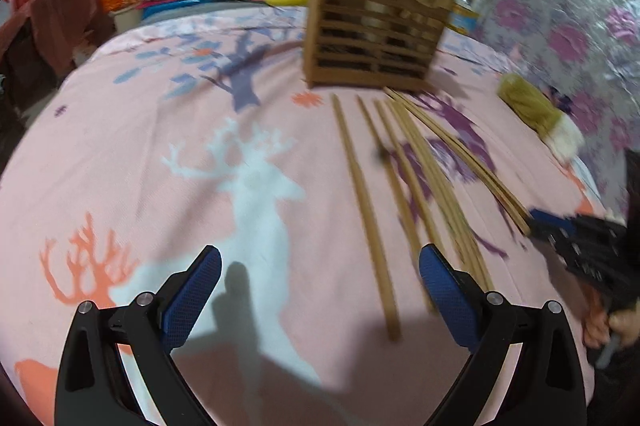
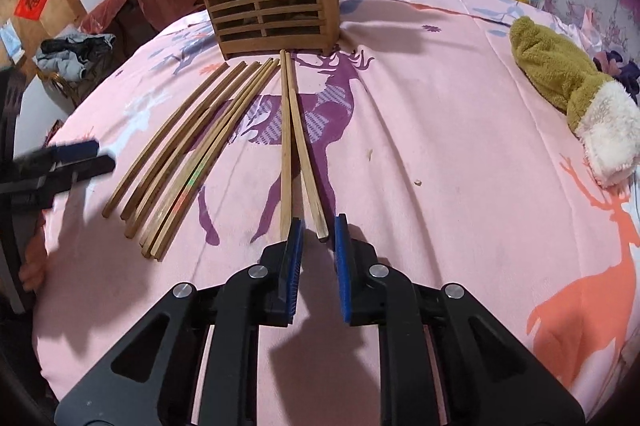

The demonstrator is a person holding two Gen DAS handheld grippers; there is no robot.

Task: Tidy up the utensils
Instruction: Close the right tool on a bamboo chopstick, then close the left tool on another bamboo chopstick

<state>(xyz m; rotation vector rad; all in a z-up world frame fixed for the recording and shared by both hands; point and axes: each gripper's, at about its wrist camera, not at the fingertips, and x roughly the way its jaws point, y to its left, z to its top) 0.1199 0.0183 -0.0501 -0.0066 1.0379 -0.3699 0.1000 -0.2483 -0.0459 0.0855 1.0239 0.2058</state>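
R gripper [image 2: 319,254]: its blue pads [image 2: 294,258] are standing narrowly apart. The near end of one chopstick of the angled pair [image 2: 290,130] is lying in the gap, closer to the R-side pad. The other stick's end is sitting at or behind the L-side pad. Cannot tell whether the pads are pressing on the stick or just flanking it. The gripper is pointing down at the pink deer-print cloth [image 2: 440,146].

L gripper [image 1: 320,290]: its fingers [image 1: 192,298] are spread wide and gripping nothing. It is hovering over the cloth, w/ one loose chopstick [image 1: 366,210] lying on the cloth ahead of the gap.

Task items: the pair is lying on the cloth w/ far tips touching, reaching almost to the wooden slatted holder [image 2: 272,6]. The main bundle of chopsticks [image 2: 192,146] is fanning out just beside the pair, toward the L gripper. The holder is standing upright at the far end of the sticks, w/ a few utensils already sticking up in it.

Surroundings: a green-and-white plush item [image 2: 560,82] is lying well apart on the R side of the cloth. Cookers and jars are standing behind the holder, approx. at the cloth's far edge.
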